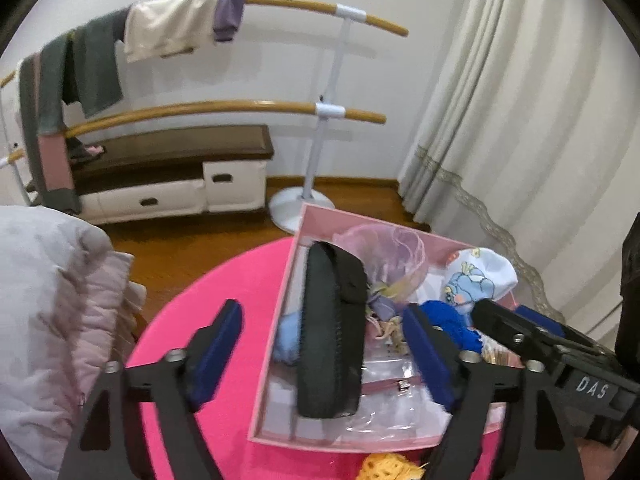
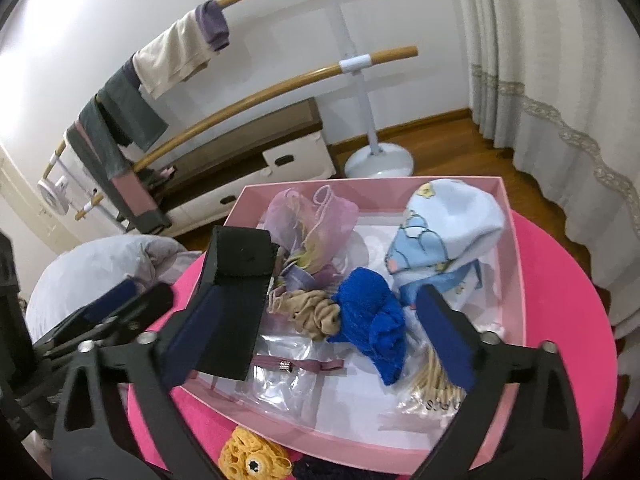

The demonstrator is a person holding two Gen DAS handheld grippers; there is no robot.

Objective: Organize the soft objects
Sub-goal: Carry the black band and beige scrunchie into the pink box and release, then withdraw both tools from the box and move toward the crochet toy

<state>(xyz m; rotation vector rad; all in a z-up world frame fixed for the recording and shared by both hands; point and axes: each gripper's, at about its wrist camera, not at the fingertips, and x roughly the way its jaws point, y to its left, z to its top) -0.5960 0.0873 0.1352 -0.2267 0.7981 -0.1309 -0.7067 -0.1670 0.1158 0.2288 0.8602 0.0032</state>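
A pink box [image 2: 516, 248] [image 1: 276, 312] stands on a round pink table [image 2: 568, 280] [image 1: 240, 272]. In it stand a black pouch [image 2: 236, 304] [image 1: 332, 332] upright at the left wall, a blue knit piece [image 2: 372, 320] [image 1: 448, 316], a light-blue printed cloth [image 2: 444, 224] [image 1: 476, 276], a beige scrunchie [image 2: 316, 316], a sheer pink-purple bag [image 2: 316, 216] [image 1: 384, 248] and clear plastic bags [image 2: 288, 376]. A yellow crochet piece [image 2: 252, 456] [image 1: 388, 468] lies in front of the box. My left gripper [image 1: 324, 344] is open around the pouch. My right gripper [image 2: 320, 344] is open over the box.
A grey-pink padded cushion [image 1: 52, 304] [image 2: 100, 272] lies left of the table. Behind stand a wooden-rail rack [image 1: 332, 108] with hanging clothes [image 1: 160, 28], a low bench with drawers [image 1: 180, 176] and curtains [image 1: 500, 100]. A dark knit item [image 2: 324, 470] lies by the crochet piece.
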